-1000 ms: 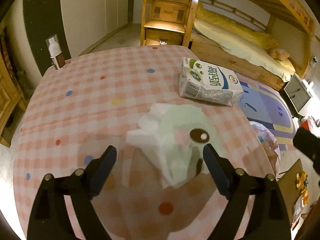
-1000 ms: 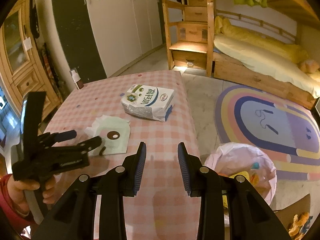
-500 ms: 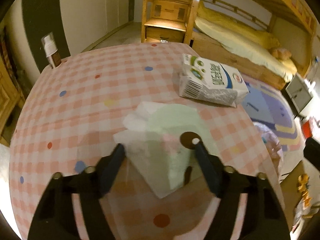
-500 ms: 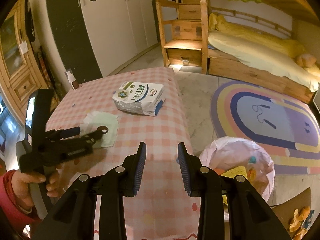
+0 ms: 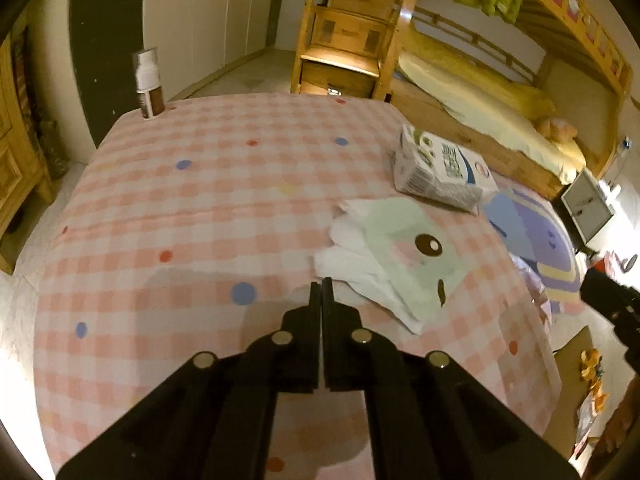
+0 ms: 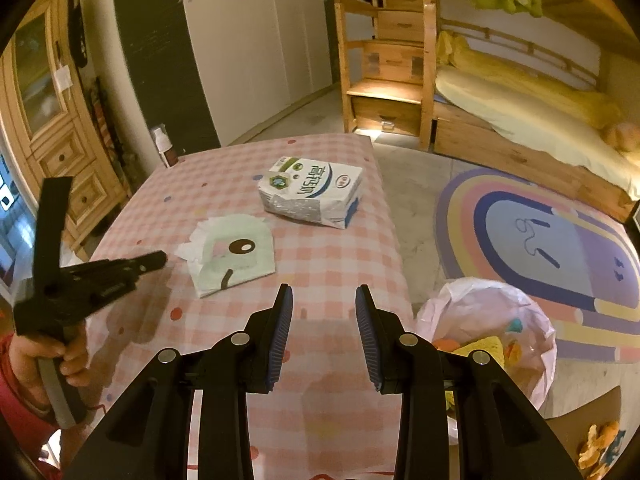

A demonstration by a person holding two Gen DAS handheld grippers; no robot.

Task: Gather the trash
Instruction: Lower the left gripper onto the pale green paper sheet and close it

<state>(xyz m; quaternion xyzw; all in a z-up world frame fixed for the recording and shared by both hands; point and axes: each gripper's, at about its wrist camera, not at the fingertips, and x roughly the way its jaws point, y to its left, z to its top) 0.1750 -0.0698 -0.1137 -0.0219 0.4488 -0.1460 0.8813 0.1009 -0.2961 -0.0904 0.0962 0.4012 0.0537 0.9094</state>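
The left hand-held gripper [image 5: 321,286] has just closed, its jaws pressed together with nothing between them, tips just beside the near corner of the pale green and white paper napkin printed with a brown eye [image 5: 394,258], which lies flat on the bench covered in pink checked cloth [image 5: 192,208]. Beyond the napkin lies a white and green milk carton [image 5: 440,172]. The right hand-held gripper [image 6: 323,322] hangs partly spread and empty, near a pink-lined trash bin [image 6: 486,320] on the floor.

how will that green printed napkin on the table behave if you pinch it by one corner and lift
The napkin is thin, with loose layers fanning at its edge, so it will likely droop and perhaps unfold. It looks very light and lies flat on the tablecloth, so pads may slip over it.
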